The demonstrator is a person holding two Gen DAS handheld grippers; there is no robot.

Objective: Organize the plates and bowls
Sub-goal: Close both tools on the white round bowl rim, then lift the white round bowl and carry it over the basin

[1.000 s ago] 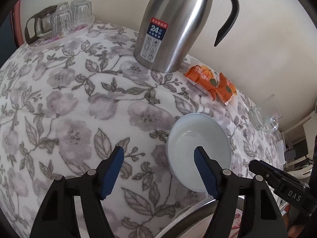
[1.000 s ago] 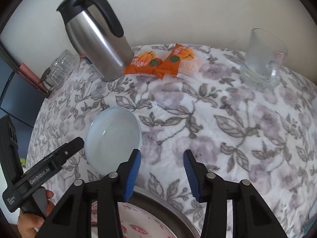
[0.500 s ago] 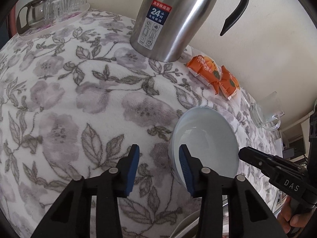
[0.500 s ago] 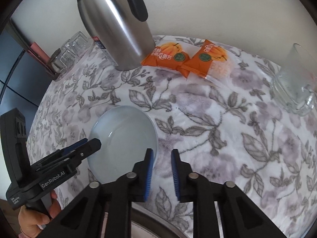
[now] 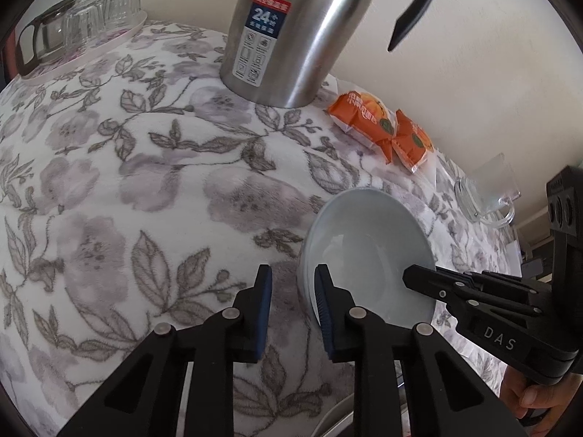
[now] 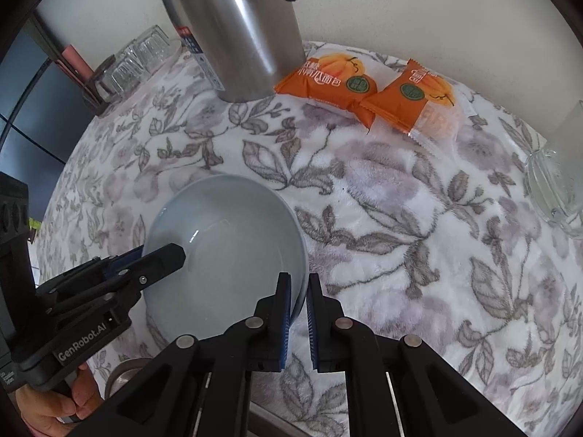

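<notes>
A pale blue-grey bowl (image 5: 364, 251) sits on the floral cloth (image 5: 145, 182). My left gripper (image 5: 293, 284) straddles its near-left rim, one blue pad inside the bowl and one outside. Its jaws are closing, and a small gap still shows at the outer pad. My right gripper (image 6: 298, 287) is shut on the bowl (image 6: 226, 247) at the opposite rim, with the thin wall pinched between its pads. Each gripper also shows in the other's view: the right gripper (image 5: 415, 276) from the side, and the left gripper (image 6: 160, 255) reaching over the rim.
A steel thermos jug (image 5: 288, 29) stands behind the bowl. Two orange snack packets (image 5: 382, 127) and a glass mug (image 5: 484, 196) lie to its right. A tray of glasses (image 5: 83, 25) is at the back left. A metal basin's rim (image 5: 337, 413) shows at the near edge.
Both grippers came down onto the bowl and narrowed. The right one shut on the bowl's rim. The left one's jaws went from wide to a narrow gap around the other rim.
</notes>
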